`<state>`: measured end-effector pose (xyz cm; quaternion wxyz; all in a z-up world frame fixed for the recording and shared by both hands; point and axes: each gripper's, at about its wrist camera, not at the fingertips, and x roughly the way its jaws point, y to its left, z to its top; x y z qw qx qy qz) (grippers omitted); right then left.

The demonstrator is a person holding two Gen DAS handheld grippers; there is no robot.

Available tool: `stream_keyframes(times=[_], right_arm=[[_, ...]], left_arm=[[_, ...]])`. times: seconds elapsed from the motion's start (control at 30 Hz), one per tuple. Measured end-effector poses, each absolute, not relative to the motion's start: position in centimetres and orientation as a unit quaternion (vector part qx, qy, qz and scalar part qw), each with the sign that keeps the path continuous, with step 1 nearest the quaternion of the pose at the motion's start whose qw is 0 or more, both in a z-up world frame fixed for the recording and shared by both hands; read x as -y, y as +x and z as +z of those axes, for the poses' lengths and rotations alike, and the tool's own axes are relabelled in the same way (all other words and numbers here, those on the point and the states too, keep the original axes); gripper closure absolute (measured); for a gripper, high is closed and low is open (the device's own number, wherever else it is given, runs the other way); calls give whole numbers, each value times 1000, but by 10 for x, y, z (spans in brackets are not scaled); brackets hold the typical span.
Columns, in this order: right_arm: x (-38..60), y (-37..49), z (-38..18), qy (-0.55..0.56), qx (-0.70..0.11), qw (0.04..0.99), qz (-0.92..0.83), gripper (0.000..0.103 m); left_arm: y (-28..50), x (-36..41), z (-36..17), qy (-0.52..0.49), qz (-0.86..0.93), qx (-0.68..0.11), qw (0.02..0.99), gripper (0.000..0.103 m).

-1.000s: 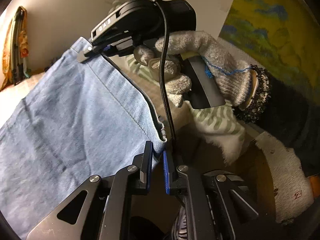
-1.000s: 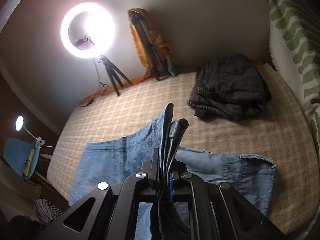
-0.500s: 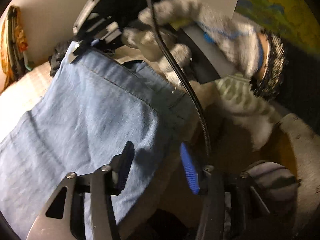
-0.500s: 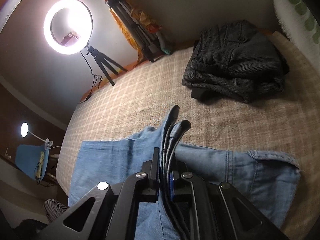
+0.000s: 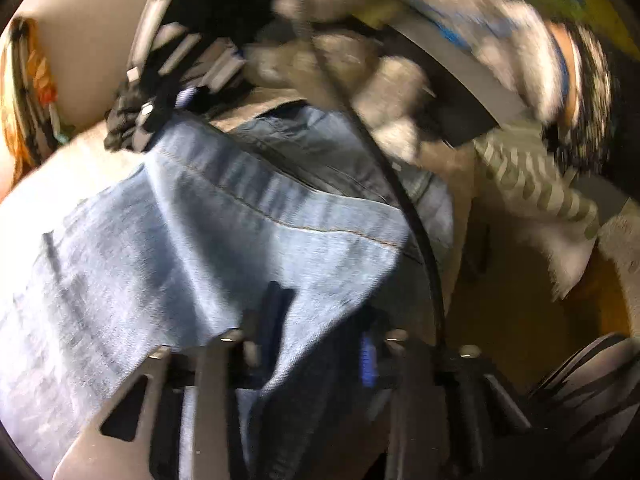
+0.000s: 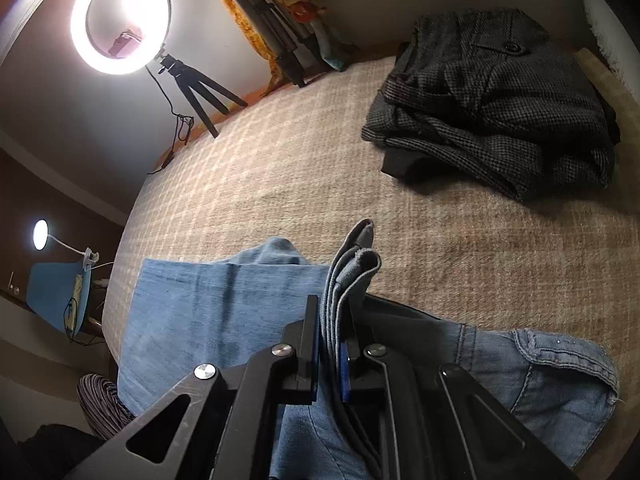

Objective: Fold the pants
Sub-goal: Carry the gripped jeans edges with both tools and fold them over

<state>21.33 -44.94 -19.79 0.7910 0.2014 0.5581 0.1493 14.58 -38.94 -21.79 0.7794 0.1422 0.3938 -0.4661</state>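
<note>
The light-blue jeans lie partly spread on the checked beige blanket, near a folded dark pair. The right gripper is clamped on a bunched fold of denim standing up between its fingers. The left gripper has just been closing — denim lies between its jaws (the blur hides whether the pads press).

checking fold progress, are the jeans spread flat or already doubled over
Partly doubled over: the jeans have a layer lying over the waistband end, and the right claw pinches a bunched stack of edges above the bed.
</note>
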Motion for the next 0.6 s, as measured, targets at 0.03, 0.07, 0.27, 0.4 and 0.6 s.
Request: stream_keyframes(times=[0.03, 0.07, 0.27, 0.4, 0.6], right_arm=[[451, 213, -198, 202, -559, 790, 149, 97], [452, 213, -199, 203, -559, 790, 149, 97], [455, 211, -191, 199, -554, 795, 148, 97], [457, 207, -179, 185, -551, 802, 138, 97], [474, 193, -146, 180, -533, 818, 121, 98]], left_arm=[[153, 385, -217, 121, -467, -404, 777, 91], [162, 379, -216, 88, -473, -419, 770, 94], [174, 351, -203, -27, -499, -444, 744, 97], [171, 345, -189, -53, -513, -439, 736, 97], [174, 357, -171, -88, -539, -432, 718, 97]])
